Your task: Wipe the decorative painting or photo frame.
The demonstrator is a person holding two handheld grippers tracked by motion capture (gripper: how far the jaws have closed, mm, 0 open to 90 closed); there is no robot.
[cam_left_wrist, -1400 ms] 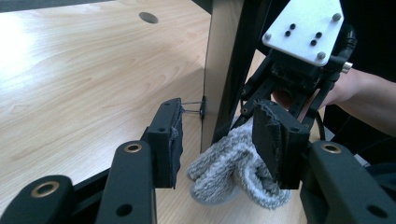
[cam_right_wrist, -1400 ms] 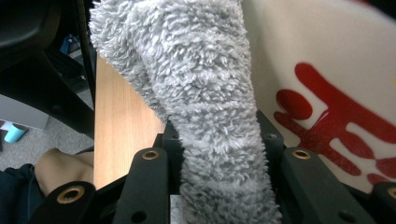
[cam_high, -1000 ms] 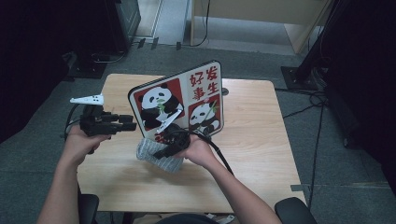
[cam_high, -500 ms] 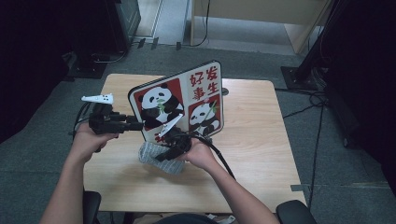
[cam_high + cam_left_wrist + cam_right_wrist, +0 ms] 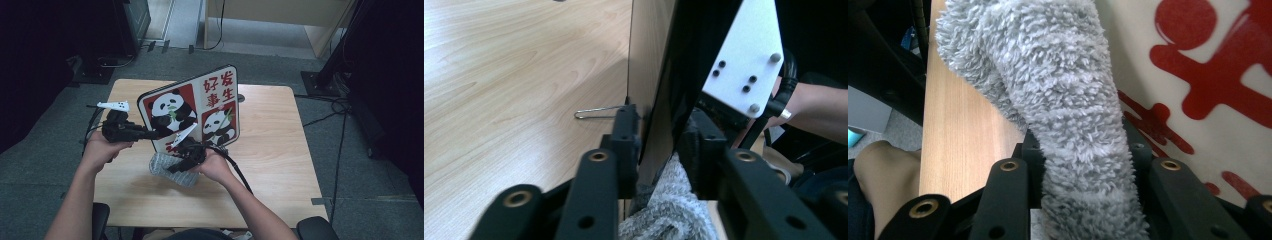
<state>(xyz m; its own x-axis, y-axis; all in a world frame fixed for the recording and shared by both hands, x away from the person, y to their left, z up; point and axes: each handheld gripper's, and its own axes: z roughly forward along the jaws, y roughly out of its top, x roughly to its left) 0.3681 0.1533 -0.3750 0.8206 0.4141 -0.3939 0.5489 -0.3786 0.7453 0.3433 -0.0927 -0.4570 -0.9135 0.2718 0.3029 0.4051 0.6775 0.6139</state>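
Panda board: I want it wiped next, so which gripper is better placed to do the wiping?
Right. The right gripper is shut on the grey fluffy cloth, lying against the panda board. The left gripper has just been closing on the board's edge, steadying it.

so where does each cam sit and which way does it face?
High view: above the person's side, looking forward and down on the table; both forearms, left claw and right claw show.
Left gripper view: on the left claw, looking along its jaws, which have just been closing on the panda board's edge.
Right gripper view: on the right claw, jaws clamped on the grey fluffy cloth.
Shared: all three show board, cloth and tabletop.
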